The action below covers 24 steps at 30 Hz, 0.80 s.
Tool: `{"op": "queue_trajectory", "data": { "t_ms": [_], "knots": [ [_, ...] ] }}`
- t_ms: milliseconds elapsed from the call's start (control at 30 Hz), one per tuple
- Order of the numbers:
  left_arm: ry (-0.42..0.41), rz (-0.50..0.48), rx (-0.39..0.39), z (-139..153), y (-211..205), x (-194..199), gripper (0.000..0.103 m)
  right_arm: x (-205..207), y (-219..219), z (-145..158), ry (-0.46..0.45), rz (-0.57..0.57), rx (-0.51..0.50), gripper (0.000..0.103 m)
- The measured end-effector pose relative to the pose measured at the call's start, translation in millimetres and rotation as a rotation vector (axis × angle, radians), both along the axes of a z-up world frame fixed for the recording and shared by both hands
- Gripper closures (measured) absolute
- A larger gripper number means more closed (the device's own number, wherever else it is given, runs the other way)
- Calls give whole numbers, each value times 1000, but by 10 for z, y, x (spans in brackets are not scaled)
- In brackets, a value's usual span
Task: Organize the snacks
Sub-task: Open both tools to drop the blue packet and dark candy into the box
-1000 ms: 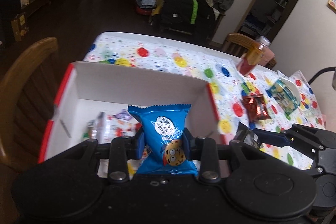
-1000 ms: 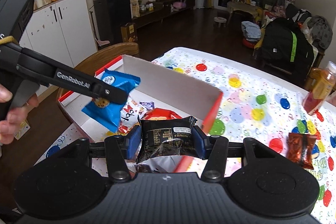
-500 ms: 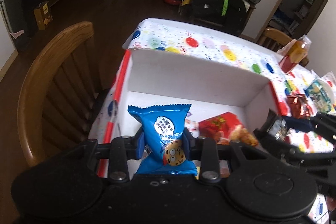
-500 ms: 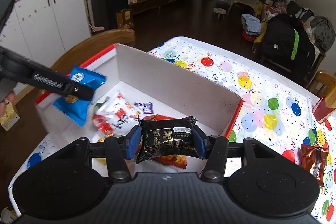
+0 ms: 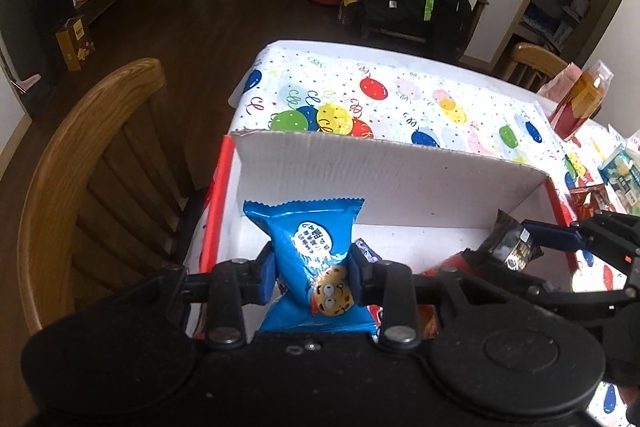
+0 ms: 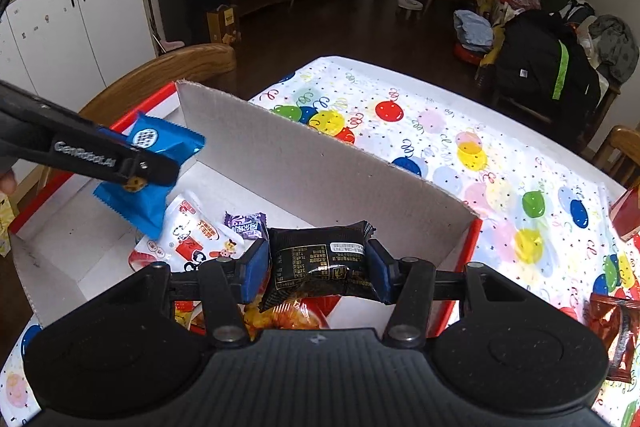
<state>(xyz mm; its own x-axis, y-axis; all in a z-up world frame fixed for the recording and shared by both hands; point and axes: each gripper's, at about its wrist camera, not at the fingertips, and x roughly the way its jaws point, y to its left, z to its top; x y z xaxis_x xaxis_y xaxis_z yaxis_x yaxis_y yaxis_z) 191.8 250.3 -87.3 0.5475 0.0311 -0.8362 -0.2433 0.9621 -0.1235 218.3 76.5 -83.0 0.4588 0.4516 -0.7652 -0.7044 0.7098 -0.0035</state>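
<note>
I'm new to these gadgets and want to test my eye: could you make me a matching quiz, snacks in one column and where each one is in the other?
Things:
1. blue cookie packet
2. black packet
3. purple candy
4. brown foil packet

Places:
A. lying on the box floor
B. in the right claw
C. on the balloon tablecloth, outside the box
D. in the left claw

Pairs: 1-D, 2-B, 3-A, 4-C

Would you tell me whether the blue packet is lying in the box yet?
Not yet: the left gripper holds the blue packet above the box.
</note>
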Motion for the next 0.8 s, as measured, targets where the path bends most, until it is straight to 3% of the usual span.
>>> {"op": "queue_trajectory", "data": {
  "t_ms": [467, 533, 567, 600, 633, 800],
  "knots": [
    [22, 3, 9, -105, -21, 91, 66, 6, -27, -73, 26, 6, 7, 45],
    [23, 9, 8, -99, -19, 88, 62, -3, -42, -63, 22, 7, 10, 42],
    [22, 13, 7, -95, -11, 83, 55, -10, -50, -48, 19, 6, 16, 40],
    [15, 17, 5, -82, -11, 64, 41, -15, -58, -32, 15, 4, 22, 36],
    [4, 20, 6, -69, -12, 49, 36, -20, -75, -15, 8, 1, 28, 34],
    [-18, -1, 40, 1, -87, -23, 36, -65, -160, 79, -2, -10, 46, 34]
  ]
}}
